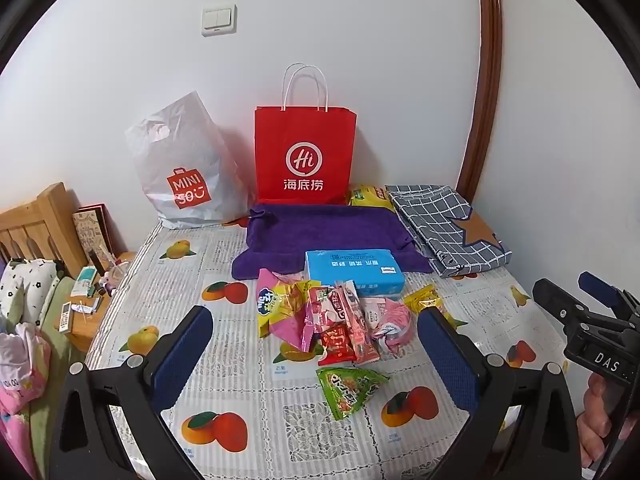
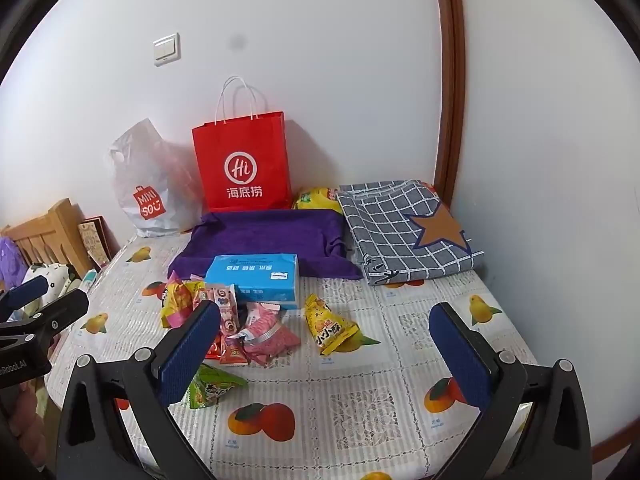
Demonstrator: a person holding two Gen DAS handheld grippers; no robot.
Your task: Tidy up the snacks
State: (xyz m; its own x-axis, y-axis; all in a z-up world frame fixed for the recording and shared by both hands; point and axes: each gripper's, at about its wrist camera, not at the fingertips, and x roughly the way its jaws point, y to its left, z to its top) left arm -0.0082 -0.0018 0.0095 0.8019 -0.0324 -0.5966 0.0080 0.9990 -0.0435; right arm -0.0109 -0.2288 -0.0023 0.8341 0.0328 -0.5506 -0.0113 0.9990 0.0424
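At the near middle of the bench [image 1: 240, 264], a loose heap of snack packets [image 1: 340, 320] lies just in front of a blue tissue box [image 1: 356, 270]. A green packet [image 1: 350, 390] lies apart on the near side, and a yellow packet [image 2: 330, 326] sits off to the right. We find both the left tongs [image 1: 316, 356] and the right tongs [image 2: 324, 356] fully spread, holding nothing, poised above the cloth and tilted down.

In our judgement the outlying packets are the sound first picks: each lies free of its neighbours, so the tongs can close across the crimped end without dragging the heap.

The purple cloth tray [image 1: 328, 236], red paper bag [image 1: 306, 156] and checked bag [image 1: 444, 228] stand along the far wall. Open room lies on the near right; the left edge drops toward a bed [image 1: 28, 320].
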